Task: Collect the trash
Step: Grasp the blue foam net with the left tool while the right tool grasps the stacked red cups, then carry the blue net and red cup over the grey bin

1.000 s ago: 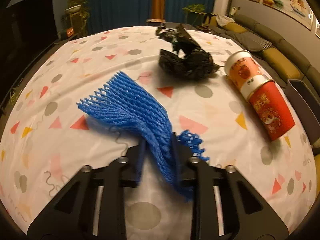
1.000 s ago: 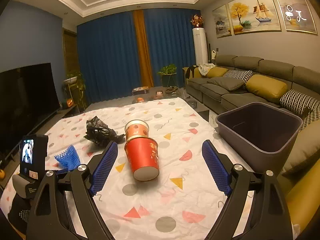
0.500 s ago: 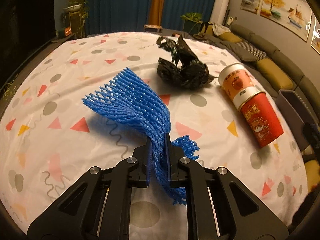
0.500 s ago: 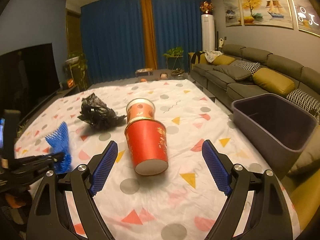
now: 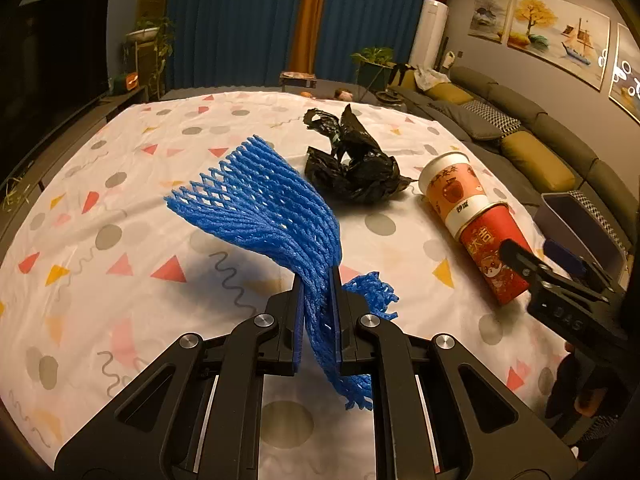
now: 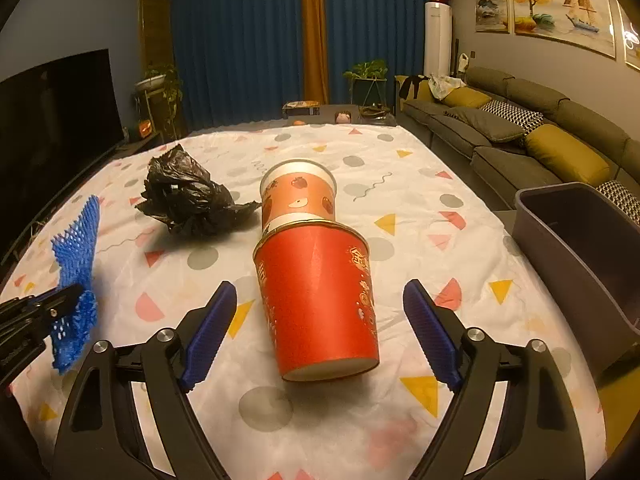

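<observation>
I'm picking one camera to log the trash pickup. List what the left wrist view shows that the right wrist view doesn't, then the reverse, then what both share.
Only the left wrist view: the left gripper seen from behind, clamped on the blue foam net, and the net's full fan.

Only the right wrist view: the right gripper wide open, the red cup lying between its fingers untouched, and the grey bin interior.

Both: the net, black plastic bag, the nested red and orange cup, patterned cloth, sofa.

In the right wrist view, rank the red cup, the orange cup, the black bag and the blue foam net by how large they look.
1. red cup, nearest the camera, so its lead is partly nearness.
2. black bag and orange cup: too alike to rank.
3. blue foam net, partly hidden by the left gripper.
</observation>
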### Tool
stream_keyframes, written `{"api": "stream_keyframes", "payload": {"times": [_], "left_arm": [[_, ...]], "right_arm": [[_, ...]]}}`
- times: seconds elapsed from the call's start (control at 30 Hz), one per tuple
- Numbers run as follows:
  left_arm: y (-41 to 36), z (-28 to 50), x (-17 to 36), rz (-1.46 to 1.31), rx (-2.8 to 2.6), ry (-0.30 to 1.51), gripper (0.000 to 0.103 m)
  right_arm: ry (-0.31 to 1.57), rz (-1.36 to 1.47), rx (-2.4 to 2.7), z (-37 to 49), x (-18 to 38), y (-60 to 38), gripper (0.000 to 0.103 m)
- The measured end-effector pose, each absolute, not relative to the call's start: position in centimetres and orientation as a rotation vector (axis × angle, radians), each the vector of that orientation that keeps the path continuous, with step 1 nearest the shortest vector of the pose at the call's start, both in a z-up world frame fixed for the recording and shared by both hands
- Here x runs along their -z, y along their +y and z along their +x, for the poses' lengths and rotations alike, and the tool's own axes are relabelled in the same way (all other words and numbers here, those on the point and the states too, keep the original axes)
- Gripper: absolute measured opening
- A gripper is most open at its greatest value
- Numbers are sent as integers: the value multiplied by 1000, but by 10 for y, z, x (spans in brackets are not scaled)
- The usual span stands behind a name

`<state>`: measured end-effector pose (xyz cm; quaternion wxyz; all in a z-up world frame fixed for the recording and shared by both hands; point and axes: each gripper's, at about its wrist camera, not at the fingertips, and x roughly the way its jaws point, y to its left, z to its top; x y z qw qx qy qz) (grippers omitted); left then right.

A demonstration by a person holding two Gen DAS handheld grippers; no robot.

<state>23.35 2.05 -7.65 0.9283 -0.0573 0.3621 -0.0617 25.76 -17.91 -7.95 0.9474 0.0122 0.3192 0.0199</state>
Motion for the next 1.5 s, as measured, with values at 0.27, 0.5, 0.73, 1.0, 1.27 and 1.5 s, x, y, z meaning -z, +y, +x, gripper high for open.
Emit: {"api": "stream_keyframes", "payload": {"times": [0.27,0.5,0.73,1.0,1.27,1.5], "left_arm": [[20,234,78,-118,132,745,10],[22,234,80,-131,132,747,10],[22,233,80,-134,141,741,10],[16,230,76,-124,152,729,10],[-7,216,57,-81,190,693,10],[-40,208,35,-47,246,660,10]], "right_arm": [[715,52,-68,270,88,-181,70],[730,72,-89,267,90,-187,60],[691,106,-91,242,80,-196,58],[629,140,-82,205,60,-209,58],[552,161,-52,181,37,-226,58],[504,177,-31,168,25,-244,58]]}}
